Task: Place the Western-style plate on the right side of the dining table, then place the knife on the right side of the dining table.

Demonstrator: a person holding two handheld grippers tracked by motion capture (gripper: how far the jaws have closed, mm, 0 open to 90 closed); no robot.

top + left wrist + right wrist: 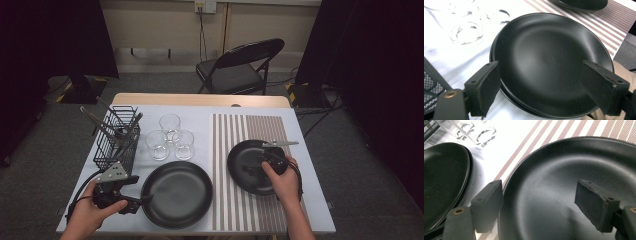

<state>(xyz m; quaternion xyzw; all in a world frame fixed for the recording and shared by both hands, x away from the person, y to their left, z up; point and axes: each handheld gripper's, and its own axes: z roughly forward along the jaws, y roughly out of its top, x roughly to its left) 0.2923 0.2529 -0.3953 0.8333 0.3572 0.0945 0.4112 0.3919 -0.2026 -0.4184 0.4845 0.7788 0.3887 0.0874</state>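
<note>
The right gripper (539,202) hangs low over the black plate on the striped placemat (579,182), its jaws spread wide, one outside the near rim and the other over the plate's bowl, pinching nothing. The left gripper (549,90) is likewise spread, straddling the near edge of the stacked black plates (544,60) that sit on the white cloth just left of the placemat (235,200). To grip either plate well, I judge the gripper should slide one jaw under the rim and the other on top, then close on the lip squarely, since the smooth glaze looks slippery. The three glasses (170,137) stand just behind the stack, and the wire cutlery basket (116,142) is close on the left, so any lift should go straight up.
</note>
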